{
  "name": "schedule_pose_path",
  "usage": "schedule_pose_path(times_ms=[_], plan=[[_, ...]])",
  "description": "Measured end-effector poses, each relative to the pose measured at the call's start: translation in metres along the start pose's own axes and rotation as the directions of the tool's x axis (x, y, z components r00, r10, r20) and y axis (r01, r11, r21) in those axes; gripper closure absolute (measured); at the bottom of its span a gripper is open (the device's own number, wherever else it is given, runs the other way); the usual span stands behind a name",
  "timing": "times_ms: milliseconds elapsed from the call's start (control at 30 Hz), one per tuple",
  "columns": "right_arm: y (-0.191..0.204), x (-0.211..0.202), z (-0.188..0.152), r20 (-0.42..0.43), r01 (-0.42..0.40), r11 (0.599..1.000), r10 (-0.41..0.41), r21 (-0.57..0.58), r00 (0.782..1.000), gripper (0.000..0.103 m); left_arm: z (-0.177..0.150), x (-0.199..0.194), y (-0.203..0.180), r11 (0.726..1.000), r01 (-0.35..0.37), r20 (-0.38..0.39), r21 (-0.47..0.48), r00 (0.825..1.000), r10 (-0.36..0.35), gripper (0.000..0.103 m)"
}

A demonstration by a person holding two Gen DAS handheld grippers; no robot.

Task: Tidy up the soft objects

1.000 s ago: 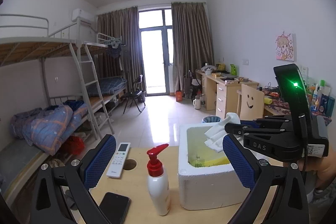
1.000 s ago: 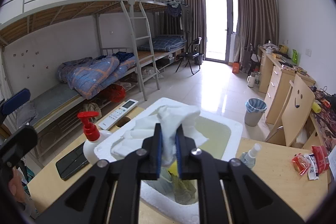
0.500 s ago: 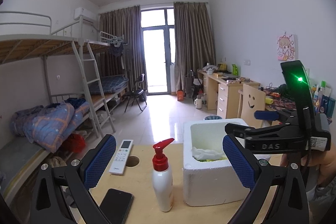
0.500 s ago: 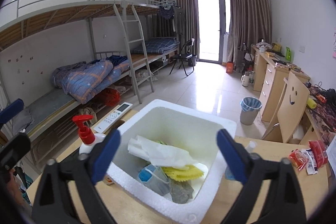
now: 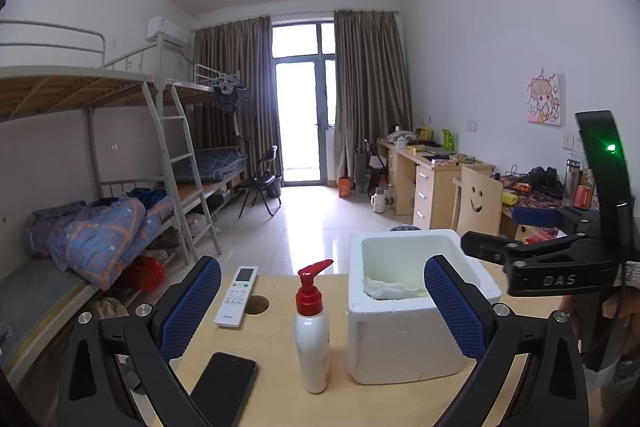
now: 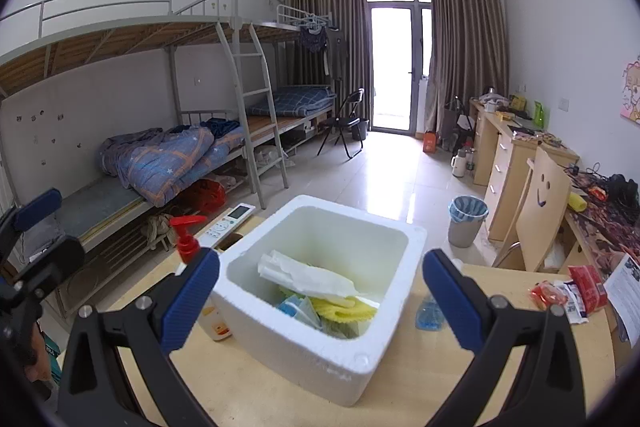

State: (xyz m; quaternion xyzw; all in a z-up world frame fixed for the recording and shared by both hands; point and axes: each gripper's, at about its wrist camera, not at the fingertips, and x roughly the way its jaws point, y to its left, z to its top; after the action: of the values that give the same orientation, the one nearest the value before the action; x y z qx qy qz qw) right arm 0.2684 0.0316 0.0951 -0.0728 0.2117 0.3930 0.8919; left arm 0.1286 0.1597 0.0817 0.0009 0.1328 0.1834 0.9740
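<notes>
On the worktop (image 5: 280, 343), from left to right, a phone (image 5: 224, 387), a remote (image 5: 237, 295), a pump bottle (image 5: 313, 331) and a foam box (image 5: 404, 331) are seen.

The left hand-held gripper (image 5: 322, 311) is held with its jaws wide apart and nothing between them; the bottle stands just beyond. A forward push could tip the tall, narrow bottle, since it stands close to the box wall.

The right hand-held gripper (image 6: 320, 299) is also spread fully, empty, over the box (image 6: 320, 343). The white tissue (image 6: 308, 277) lies loose on top of a blue mask (image 6: 298, 309) and a yellow cloth (image 6: 344, 311) inside. Being light, the tissue could be dragged back out if a pad brushes it during withdrawal, and the box itself could be shifted by a knock on its rim, as foam has little weight. 2 red packets (image 6: 568, 291) lie at the right on the worktop; whether they count as soft items cannot be told.

Compared with 1 second earlier: the tissue was then clamped between the right jaws above the box; it has now been released and lies inside, and the gripper has been drawn back slightly. The left gripper has stayed as it was.
</notes>
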Motion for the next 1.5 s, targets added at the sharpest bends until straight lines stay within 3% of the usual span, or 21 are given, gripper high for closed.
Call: schedule_pose_path(times_ms=[800, 1500], plan=[[0.011, -0.124, -0.039, 0.118, 0.066, 0.998, -0.068, 0.018, 0.991, 0.000, -0.014, -0.078, -0.030, 0.999, 0.014, 0.026, 0.034, 1.000, -0.015, 0.001], [0.033, -0.167, -0.094, 0.192, 0.083, 0.997, -0.083, 0.005, 0.978, 0.000, -0.052, -0.120, -0.031, 0.997, 0.071, 0.076, 0.004, 0.995, -0.072, 0.001]])
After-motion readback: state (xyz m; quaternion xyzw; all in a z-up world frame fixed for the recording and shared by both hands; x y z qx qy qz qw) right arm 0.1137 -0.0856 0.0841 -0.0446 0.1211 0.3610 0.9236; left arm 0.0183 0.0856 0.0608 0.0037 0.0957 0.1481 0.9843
